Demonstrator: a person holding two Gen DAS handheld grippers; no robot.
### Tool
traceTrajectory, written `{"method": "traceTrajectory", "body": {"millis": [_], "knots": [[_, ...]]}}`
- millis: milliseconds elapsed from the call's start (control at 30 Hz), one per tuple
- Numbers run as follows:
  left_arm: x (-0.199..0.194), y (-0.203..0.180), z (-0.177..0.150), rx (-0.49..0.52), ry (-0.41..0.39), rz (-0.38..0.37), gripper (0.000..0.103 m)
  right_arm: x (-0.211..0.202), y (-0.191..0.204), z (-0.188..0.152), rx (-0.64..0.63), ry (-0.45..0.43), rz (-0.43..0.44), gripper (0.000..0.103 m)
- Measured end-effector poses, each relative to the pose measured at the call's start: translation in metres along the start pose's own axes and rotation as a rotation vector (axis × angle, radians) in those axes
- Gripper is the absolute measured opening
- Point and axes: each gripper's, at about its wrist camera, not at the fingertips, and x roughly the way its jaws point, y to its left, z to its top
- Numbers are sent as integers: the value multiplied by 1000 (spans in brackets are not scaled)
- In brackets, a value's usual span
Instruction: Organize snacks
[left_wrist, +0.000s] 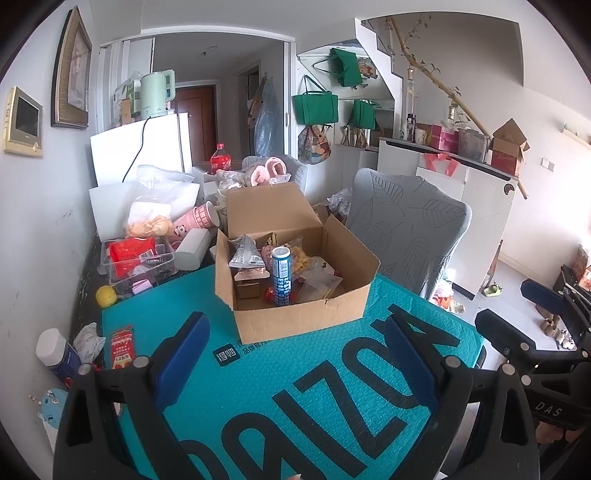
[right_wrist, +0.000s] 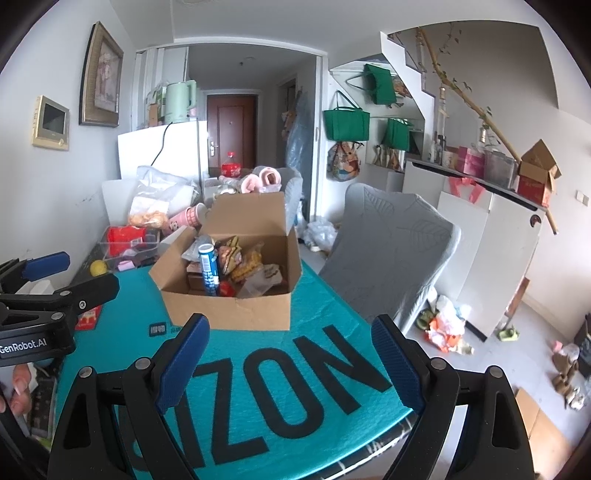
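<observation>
On the tabletop (left_wrist: 258, 387), I am holding both tongs, left tongs (left_wrist: 295, 365) and right tongs (right_wrist: 291, 363), wide apart and empty; the box (left_wrist: 295, 317) of snacks is sitting straight ahead, its can (left_wrist: 281, 275) standing upright, nearer the left.

The left tongs (right_wrist: 64, 275) read "GenRobot.AI"; the teal mat (right_wrist: 295, 369) shows "IZON".

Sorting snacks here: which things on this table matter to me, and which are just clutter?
Job:
cardboard box of snacks
blue can upright in it
red packet on the teal mat

Clutter:
pink slippers
kettle
cola bottle
</observation>
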Motion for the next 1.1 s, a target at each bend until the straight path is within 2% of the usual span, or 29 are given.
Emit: {"method": "traceTrajectory", "body": {"millis": [1100], "knots": [[-1, -6, -4, 22, 12, 41, 97, 4, -7, -4, -3, 9, -9, 90]]}}
